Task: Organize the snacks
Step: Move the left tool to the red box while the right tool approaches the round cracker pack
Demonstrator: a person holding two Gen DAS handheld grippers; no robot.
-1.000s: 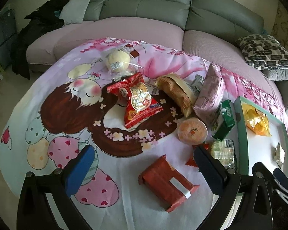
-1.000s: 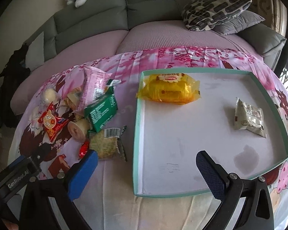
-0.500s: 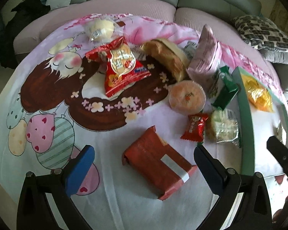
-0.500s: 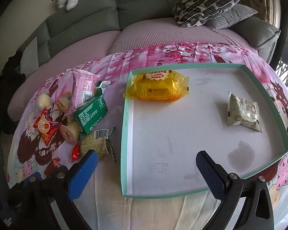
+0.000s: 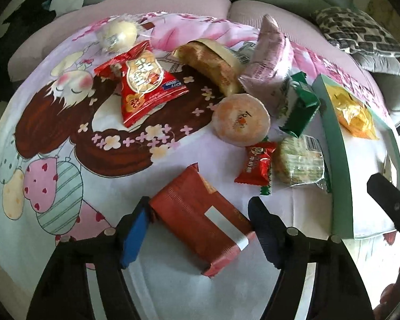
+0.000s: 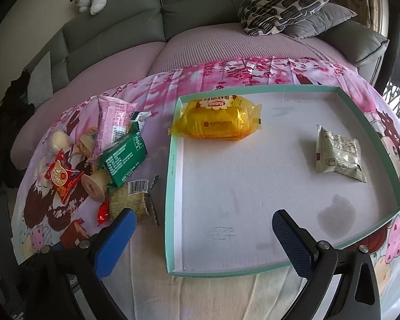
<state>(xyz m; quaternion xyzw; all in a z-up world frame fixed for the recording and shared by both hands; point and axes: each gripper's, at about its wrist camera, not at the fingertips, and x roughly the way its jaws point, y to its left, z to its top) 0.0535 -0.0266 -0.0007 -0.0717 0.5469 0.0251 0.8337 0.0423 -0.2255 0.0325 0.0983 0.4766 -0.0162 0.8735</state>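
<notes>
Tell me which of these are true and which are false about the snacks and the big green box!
1. Two snacks lie in the green tray. True: a yellow packet and a grey-white packet.
2. The brick-red packet is between the left gripper fingers. True: the jaws are closing around it.
3. The right gripper holds the yellow packet. False: it is open and empty, above the tray's near part.
4. The green packet is inside the tray. False: it lies on the cloth, beside the tray.
5. A small red candy lies beside the clear-wrapped cracker pack. True.
</notes>
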